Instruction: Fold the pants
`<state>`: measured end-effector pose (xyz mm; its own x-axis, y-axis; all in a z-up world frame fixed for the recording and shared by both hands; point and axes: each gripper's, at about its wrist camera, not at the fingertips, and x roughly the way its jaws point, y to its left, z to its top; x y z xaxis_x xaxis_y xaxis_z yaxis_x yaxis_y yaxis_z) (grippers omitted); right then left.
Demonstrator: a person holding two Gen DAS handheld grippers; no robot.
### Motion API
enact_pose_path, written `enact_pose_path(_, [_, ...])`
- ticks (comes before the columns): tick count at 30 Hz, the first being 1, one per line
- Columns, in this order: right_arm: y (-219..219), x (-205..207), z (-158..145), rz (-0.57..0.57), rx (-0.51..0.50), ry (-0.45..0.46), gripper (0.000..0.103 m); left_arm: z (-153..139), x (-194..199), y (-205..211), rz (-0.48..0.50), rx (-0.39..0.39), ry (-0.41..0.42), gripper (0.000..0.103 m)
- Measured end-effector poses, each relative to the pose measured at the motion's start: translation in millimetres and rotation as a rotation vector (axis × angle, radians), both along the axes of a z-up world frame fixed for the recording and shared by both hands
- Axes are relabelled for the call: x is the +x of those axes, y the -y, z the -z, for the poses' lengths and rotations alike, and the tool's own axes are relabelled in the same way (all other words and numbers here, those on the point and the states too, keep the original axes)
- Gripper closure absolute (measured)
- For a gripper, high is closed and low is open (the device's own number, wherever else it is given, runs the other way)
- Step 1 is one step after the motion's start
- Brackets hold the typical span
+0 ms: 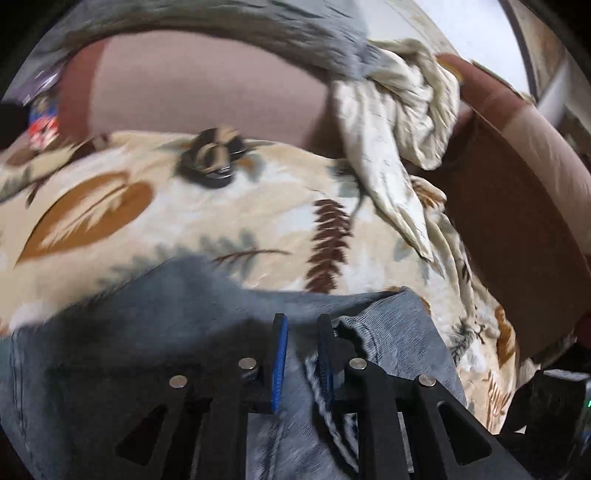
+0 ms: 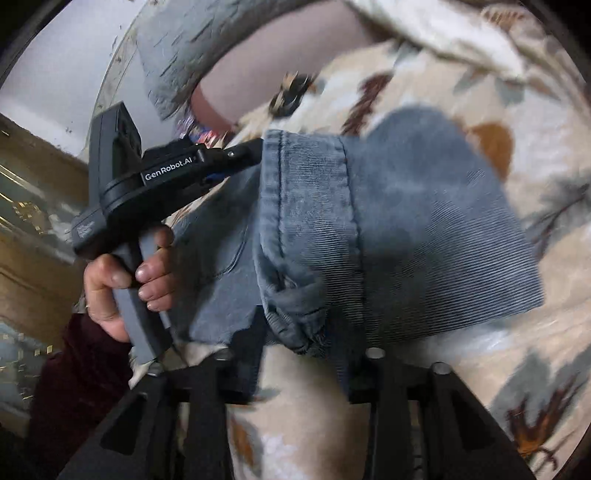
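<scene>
The blue-grey denim pants lie folded on a leaf-patterned blanket. My left gripper has its blue-padded fingers close together with a fold of the pants' edge pinched between them. In the right wrist view the pants show a stitched hem on top. My right gripper sits at the pants' near edge; its fingertips are hidden under the denim. The left gripper's body, held by a hand, touches the pants' left edge.
A cream crumpled cloth lies at the far right of the blanket. A brown sofa arm rises on the right, a pinkish backrest behind with a grey cloth draped over it.
</scene>
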<state>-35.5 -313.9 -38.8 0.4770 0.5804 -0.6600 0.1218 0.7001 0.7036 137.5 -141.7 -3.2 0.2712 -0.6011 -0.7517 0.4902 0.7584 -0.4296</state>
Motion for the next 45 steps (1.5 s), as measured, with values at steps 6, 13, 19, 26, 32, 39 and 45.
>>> enact_pose_path(6, [57.0,-21.9,-25.0,0.172,0.042,0.121,0.047,-17.7,-29.7,-0.4,-0.007,-0.056,0.028,0.084])
enact_pose_path(13, [89.3,-29.2,2.2,0.341,0.071,0.021,0.047,-20.6,-56.7,59.1,0.066,0.007,0.067,0.084])
enact_pose_path(19, [80.1,-14.6,14.1,0.297,0.001,-0.024,0.047,11.1,-55.2,72.2,0.022,0.176,0.020,0.084])
enact_pose_path(26, [40.9,-3.7,23.7,0.113,-0.255,-0.063,0.047,23.5,-59.0,48.5,-0.001,0.143,-0.080,0.084])
enact_pose_path(32, [32.4,-6.7,13.1,0.089,-0.337,-0.050,0.044,-17.9,-89.1,-13.0,-0.022,0.082,0.058,0.084])
enact_pose_path(39, [37.3,-17.2,-16.3,0.186,-0.316,0.104,0.044,-49.1,-153.6,-165.1,-0.525,0.149,0.297,0.058])
enact_pose_path(45, [-16.2,2.6,-40.7,0.084,-0.365,0.199,0.044,-32.7,-215.2,-227.7,-0.890,0.160,0.414,0.020])
